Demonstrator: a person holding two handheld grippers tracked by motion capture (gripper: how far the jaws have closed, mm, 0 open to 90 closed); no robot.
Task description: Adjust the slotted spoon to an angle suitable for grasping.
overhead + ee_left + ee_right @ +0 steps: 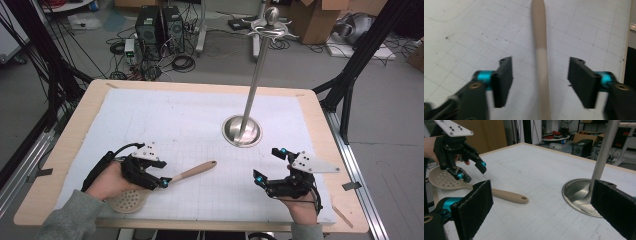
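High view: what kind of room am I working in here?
Probably a robotics lab or workshop: computer towers and loose cables on the floor, cardboard boxes behind, and a gridded mat on the table.

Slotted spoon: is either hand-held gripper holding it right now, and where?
Nothing is held. The left hand-held gripper is open astride the slotted spoon handle, pads clear of it; the right hand-held gripper is open and empty.

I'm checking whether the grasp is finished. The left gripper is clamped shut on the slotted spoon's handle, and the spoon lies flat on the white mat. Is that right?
Not quite. The left gripper is open: in the left gripper view its jaws stand apart on either side of the slotted spoon, clear of its handle. The spoon does lie flat on the white mat.
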